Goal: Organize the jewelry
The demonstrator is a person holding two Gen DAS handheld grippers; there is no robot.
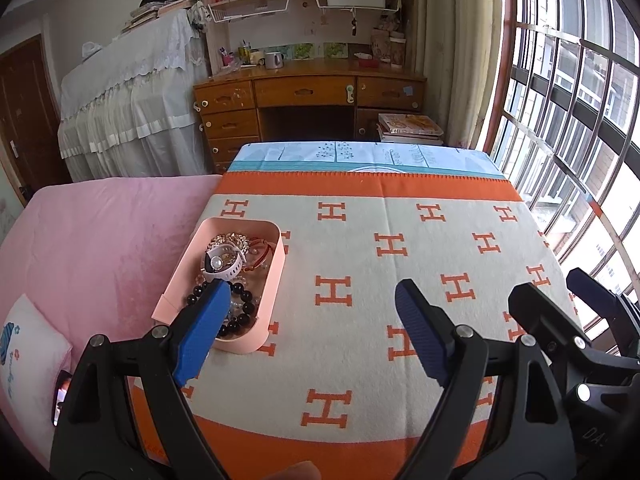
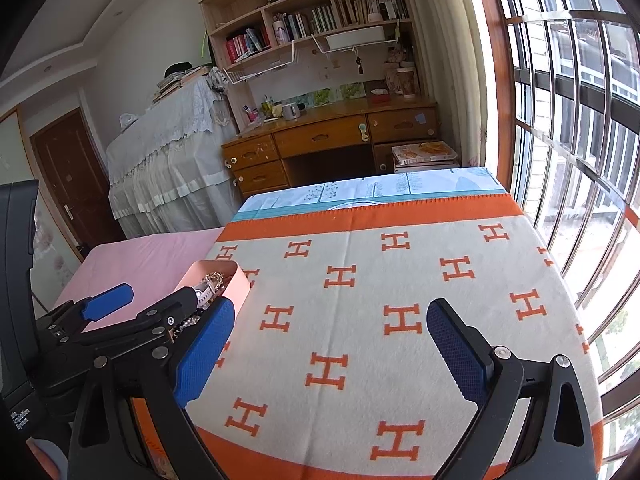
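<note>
Both tongs spread wide; left tongs (image 1: 308, 292) by pink tray (image 1: 276, 292) w/ jewelry.

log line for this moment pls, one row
stage: start, nothing lifted | left claw: open, over pink tray's near end | right claw: open, over blanket, empty | tray: white watch, black beads, jewelry piled

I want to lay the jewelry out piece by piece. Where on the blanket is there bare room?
The H-pattern blanket is bare from the pink tray rightward to the window-side edge, and up to the orange border. The tray itself is crowded: white watch, black bead bracelet, tangled chains.
</note>
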